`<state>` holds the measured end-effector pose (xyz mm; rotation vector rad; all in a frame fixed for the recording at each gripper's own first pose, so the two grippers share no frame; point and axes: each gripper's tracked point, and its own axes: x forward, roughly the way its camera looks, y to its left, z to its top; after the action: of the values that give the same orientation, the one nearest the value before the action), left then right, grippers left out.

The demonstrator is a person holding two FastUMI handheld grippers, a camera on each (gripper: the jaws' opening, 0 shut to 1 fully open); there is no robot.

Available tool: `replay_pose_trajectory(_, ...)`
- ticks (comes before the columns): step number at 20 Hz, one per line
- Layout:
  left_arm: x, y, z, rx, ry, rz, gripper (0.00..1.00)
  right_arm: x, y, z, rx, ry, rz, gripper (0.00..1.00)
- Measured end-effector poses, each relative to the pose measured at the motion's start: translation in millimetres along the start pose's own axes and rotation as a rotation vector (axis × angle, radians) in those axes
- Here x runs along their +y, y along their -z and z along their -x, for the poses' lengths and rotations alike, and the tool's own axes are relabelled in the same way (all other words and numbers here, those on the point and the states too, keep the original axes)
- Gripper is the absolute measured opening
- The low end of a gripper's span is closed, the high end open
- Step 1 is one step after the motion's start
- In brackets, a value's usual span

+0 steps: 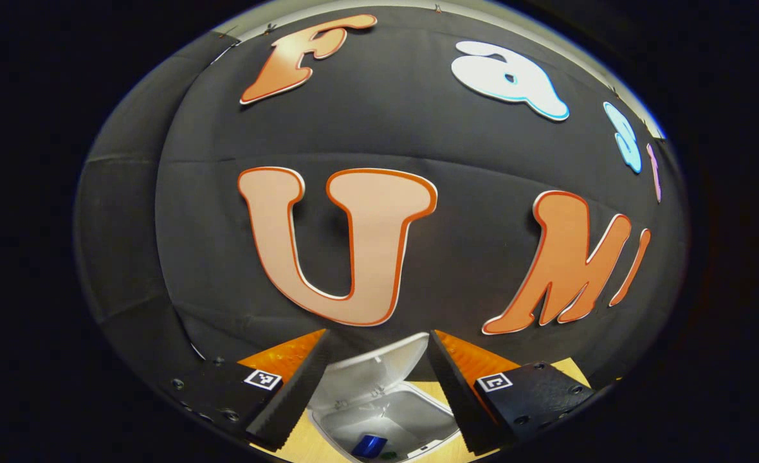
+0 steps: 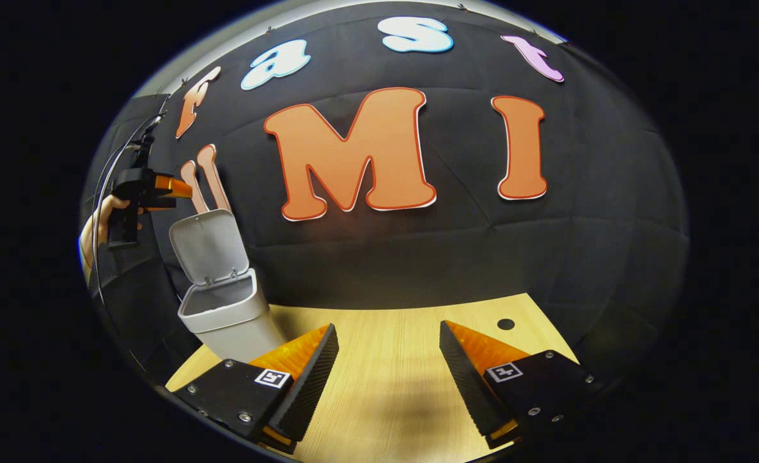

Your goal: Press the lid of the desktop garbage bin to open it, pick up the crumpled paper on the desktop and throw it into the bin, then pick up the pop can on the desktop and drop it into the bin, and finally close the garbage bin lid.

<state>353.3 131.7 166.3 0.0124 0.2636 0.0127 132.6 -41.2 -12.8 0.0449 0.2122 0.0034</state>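
In the left gripper view, the left gripper hovers above the small white plastic garbage bin, jaws apart and empty; a blue pop can lies inside at six o'clock. In the right gripper view, the bin stands at nine o'clock on the pale wooden surface, its white hinged lid raised, while the right gripper hangs with jaws apart, holding nothing.

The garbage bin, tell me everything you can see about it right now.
The garbage bin is a small, light grey container that looks like plastic, tapering toward its base. It stands upright near the desk's edge by the booth wall. Its hinged lid is swung up, leaving the mouth open. In the left gripper view a blue object lies at the bottom. The left gripper hovers above it, open; nothing touches the bin.
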Motion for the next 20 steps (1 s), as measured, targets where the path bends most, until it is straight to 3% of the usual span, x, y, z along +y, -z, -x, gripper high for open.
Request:
replay_pose_trajectory(4,6.3,-12.1,-34.1,0.032,-0.001,0.039,0.94,-15.8,6.0,-3.3,0.016,0.033,-0.03,0.95)
replay_pose_trajectory(8,25.3,-0.6,-65.1,0.099,-0.057,-0.072,0.94,-30.7,11.2,-6.7,0.027,0.07,-0.046,0.95)
replay_pose_trajectory(10,25.9,15.5,-71.5,0.14,-0.049,-0.05,0.94,-31.9,14.4,-9.4,0.038,0.075,-0.053,0.95)
replay_pose_trajectory(14,24.0,52.2,-69.3,0.236,-0.024,-0.007,0.95,-25.0,20.7,-13.3,0.055,0.062,-0.045,0.95)
replay_pose_trajectory(20,3.3,77.8,-38.3,0.246,0.038,0.012,0.96,-10.2,18.6,-14.8,0.058,0.02,-0.05,0.95)
